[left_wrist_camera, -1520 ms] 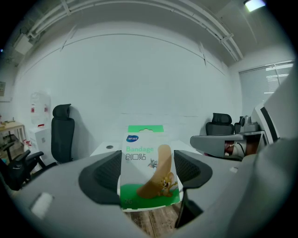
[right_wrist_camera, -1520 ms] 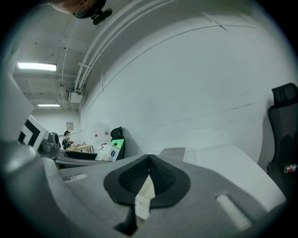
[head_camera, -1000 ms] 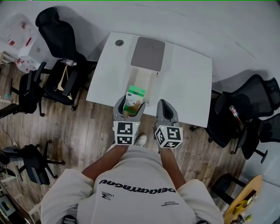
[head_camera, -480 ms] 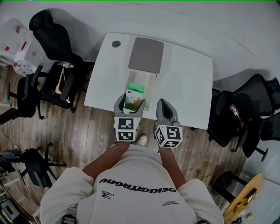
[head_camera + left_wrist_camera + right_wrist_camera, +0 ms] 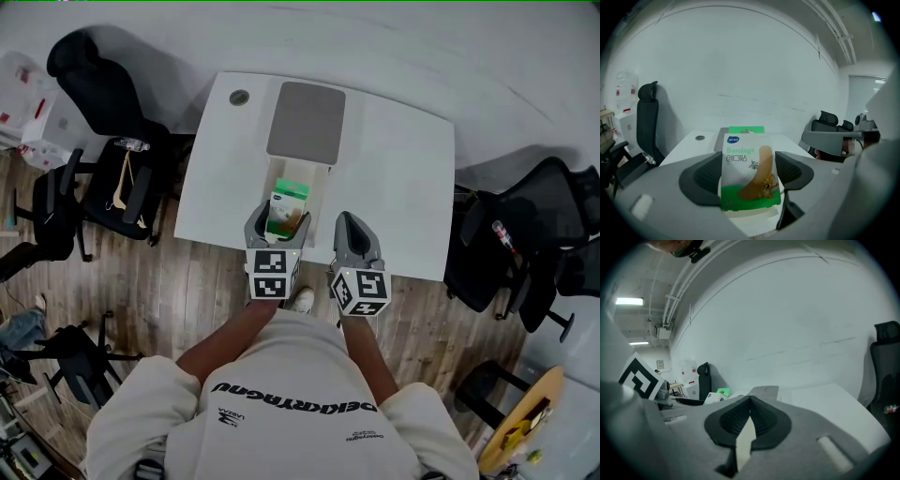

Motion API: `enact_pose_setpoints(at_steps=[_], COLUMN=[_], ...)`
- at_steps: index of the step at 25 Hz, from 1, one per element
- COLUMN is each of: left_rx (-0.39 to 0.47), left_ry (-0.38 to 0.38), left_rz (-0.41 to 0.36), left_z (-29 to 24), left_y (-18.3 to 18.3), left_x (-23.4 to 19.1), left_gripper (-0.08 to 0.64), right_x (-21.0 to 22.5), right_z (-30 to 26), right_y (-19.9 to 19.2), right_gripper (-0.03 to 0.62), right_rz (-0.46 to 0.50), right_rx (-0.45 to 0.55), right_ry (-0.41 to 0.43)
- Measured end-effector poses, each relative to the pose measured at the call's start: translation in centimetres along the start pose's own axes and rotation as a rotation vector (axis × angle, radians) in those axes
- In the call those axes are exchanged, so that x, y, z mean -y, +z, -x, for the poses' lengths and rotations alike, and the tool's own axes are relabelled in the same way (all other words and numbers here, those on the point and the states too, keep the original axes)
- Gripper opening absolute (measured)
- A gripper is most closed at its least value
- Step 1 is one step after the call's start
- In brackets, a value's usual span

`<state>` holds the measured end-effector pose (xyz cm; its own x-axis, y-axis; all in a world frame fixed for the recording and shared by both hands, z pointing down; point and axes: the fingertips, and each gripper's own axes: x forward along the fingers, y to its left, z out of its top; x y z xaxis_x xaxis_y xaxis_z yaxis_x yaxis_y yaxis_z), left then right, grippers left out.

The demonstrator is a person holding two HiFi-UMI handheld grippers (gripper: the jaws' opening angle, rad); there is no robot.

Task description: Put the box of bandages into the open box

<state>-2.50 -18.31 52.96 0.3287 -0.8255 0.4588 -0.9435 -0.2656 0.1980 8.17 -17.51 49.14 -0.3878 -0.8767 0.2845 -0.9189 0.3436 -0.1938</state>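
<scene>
**Left gripper [image 5: 278, 225] with the bandage box [image 5: 287, 208]: scarcely moved since a second ago**

Since the earlier frame, mostly the view has swung. The table [image 5: 403, 178] and the open box [image 5: 298, 173] now sit a little further left and slightly turned in the head view. Both my grippers keep almost the same place over the table's near edge.

The open box lies lengthways away from me, with its grey lid [image 5: 307, 122] folded back at the far end and its tray facing up. My right gripper [image 5: 355, 225] hangs just beside the left one, its jaws closed together on nothing. My left jaws are clamped on the two narrow sides of the bandage box. In the head view the bandage box overlaps the tray's near end; I cannot tell how high above it.

The risks, as I judge them:
- The carton stands taller than it is thick. Let go upright, it could strike the tray's near wall or rim and tip out onto the table.
- The grip is on thin card edges only, so the carton may pivot between the jaws as I lower it.

The bandage box's long axis stands upright between my jaws, with the green tab end uppermost. Its printed face is turned toward me and its back toward the lid.
</scene>
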Motion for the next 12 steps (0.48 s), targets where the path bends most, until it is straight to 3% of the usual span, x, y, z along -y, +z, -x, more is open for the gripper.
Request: enact_pose_setpoints(at_steps=[12], left_rx=[-0.078], left_ry=[0.019], left_rz=[0.004], left_z=[-3.4], left_y=[-1.7], left_x=[-1.0], left_gripper=[0.359], right_x=[0.8], right_z=[-2.3], right_y=[-1.0], right_gripper=[-0.002], right_rz=[-0.004], right_rx=[-0.032], right_ry=[-0.012])
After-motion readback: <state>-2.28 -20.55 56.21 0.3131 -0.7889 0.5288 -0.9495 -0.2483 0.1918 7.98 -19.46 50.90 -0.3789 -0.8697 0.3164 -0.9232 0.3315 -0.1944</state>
